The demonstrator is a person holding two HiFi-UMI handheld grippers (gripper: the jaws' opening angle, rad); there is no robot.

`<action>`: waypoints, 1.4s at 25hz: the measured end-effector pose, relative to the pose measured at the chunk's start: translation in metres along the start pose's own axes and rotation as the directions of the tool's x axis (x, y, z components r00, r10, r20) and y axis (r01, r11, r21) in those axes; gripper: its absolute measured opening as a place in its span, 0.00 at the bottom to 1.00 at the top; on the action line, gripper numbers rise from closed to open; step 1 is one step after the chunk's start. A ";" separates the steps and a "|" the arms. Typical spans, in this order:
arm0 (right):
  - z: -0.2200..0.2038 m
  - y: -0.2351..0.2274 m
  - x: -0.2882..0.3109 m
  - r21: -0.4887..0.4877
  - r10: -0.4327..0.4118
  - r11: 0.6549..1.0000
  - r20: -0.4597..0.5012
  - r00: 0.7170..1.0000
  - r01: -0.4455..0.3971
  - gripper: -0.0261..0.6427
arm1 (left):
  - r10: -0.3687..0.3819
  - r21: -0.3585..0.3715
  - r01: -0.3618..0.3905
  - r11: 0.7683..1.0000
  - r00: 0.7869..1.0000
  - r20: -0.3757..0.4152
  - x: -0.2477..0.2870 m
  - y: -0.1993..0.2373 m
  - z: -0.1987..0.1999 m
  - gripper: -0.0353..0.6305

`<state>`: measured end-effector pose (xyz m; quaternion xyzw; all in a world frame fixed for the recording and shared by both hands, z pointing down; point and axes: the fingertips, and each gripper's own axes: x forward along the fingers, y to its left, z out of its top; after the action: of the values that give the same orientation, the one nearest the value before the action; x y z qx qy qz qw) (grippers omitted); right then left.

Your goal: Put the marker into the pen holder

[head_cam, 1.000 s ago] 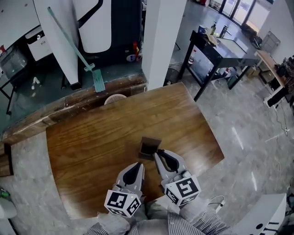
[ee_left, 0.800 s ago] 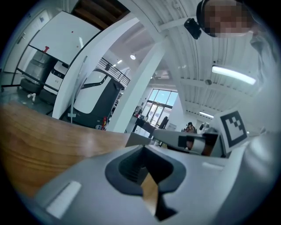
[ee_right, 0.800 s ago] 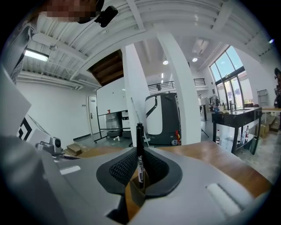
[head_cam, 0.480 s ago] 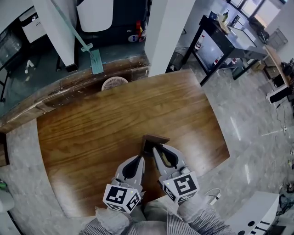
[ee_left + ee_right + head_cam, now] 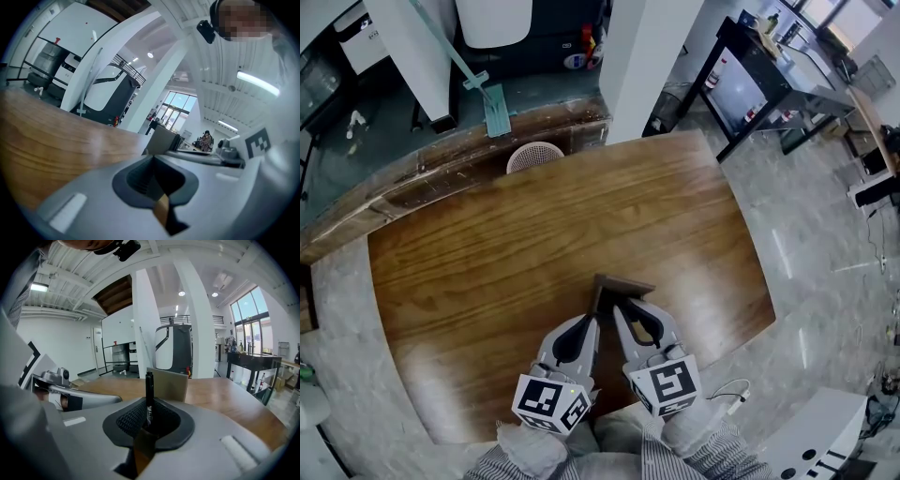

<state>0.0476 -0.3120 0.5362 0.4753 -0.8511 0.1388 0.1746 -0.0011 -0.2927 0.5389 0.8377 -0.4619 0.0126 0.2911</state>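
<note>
1. Head view shows a wooden table [image 5: 534, 225] that fills the middle of the scene, with grey stone floor to its right and near side.
2. A white pillar [image 5: 652, 56] stands past the table's far edge, and a black bench [image 5: 769, 84] stands far right on the floor.
3. A round basket [image 5: 534, 155] sits on the floor just beyond the table's far edge.
4. The left gripper [image 5: 591, 326] lies near the table's near edge and points away from the person. In the left gripper view its jaws [image 5: 152, 159] are pressed together at the tips with nothing between them.
5. The right gripper [image 5: 621, 314] lies just beside the left one, on its right. Its tips reach the near side of the pen holder [image 5: 614, 292].
6. The pen holder is a small brown box that stands on the table near the middle of the near half. In the right gripper view it [image 5: 171, 383] stands just past the jaws.
7. The marker [image 5: 149, 390] is black and upright. The right gripper's jaws [image 5: 149, 404] pinch its lower part, and its upper end rises in front of the pen holder's near wall.
</note>
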 end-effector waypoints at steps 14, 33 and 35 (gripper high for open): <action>-0.006 0.008 0.008 -0.200 -0.017 0.980 -0.098 0.995 -0.002 0.10 | 0.009 -0.010 -0.009 1.000 1.000 0.000 -0.003 0.008 0.005 0.06; -0.012 0.019 0.017 -0.379 -0.024 0.923 -0.239 0.971 -0.070 0.10 | 0.006 -0.009 -0.006 1.000 1.000 -0.005 -0.006 0.011 0.006 0.06; -0.012 0.019 0.018 -0.383 -0.027 0.921 -0.247 0.969 -0.072 0.10 | 0.006 -0.009 -0.006 1.000 1.000 -0.007 -0.007 0.012 0.006 0.06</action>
<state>0.0246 -0.3110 0.5537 0.4003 -0.8384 0.0272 0.3689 -0.0154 -0.2952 0.5375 0.8349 -0.4635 0.0143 0.2964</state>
